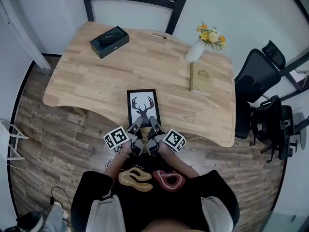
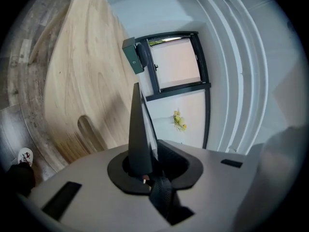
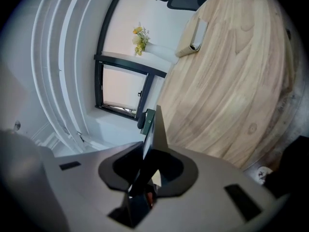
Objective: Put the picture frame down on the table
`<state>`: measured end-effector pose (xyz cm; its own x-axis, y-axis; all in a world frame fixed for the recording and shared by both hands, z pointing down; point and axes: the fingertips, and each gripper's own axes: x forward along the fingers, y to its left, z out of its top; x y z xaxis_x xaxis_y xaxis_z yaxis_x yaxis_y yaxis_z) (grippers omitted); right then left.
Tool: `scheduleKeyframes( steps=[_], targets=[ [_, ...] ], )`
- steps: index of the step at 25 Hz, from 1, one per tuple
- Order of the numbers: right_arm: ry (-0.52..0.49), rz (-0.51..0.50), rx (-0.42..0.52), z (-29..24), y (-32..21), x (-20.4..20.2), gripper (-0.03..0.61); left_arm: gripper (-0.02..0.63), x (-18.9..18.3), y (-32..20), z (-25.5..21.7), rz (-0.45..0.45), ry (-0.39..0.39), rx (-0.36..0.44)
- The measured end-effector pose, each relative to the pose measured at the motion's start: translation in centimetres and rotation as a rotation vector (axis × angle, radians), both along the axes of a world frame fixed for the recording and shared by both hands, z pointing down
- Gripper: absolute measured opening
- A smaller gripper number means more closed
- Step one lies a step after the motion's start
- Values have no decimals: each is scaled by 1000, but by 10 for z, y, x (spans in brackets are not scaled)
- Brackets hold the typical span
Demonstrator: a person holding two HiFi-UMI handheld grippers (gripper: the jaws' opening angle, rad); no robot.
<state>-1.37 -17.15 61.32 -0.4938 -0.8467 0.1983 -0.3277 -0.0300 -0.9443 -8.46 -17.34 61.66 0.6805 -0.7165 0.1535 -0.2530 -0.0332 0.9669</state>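
1. Nearly flat and print side up, the picture frame (image 1: 143, 107) with its deer silhouette sits over the near part of the table (image 1: 87, 81), just in from the edge closest to the person. Whether its back already touches the wood cannot be told.
2. Both tools grip the frame's lower edge: the left gripper (image 1: 136, 125) takes the left half and the right gripper (image 1: 153, 123) sits just beside it. Each gripper view shows the frame edge-on, pinched between closed jaws.
3. The step in hand appears to be the set-down itself: the frame is over a bare stretch of wood but has not been let go.
4. The next move likely calls for easing the frame down until it lies flat. Both pairs of jaws should then open together and draw back towards the person without dragging the frame.
5. Farther out, a dark box (image 1: 109, 41) lies at the far left corner. A vase of yellow flowers (image 1: 199, 47) and a book (image 1: 202, 79) stand at the far right, all well apart from the frame.
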Motion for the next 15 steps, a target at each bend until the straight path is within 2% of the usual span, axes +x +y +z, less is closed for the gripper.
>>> scheduleKeyframes(
  steps=[7, 15],
  targets=[
    [-20, 26, -32, 6, -15, -6, 86, 58, -6, -17, 3, 28, -16, -2],
    [-36, 33, -73, 11, -49, -2, 86, 60, -2, -50, 6, 9, -43, -10]
  ],
)
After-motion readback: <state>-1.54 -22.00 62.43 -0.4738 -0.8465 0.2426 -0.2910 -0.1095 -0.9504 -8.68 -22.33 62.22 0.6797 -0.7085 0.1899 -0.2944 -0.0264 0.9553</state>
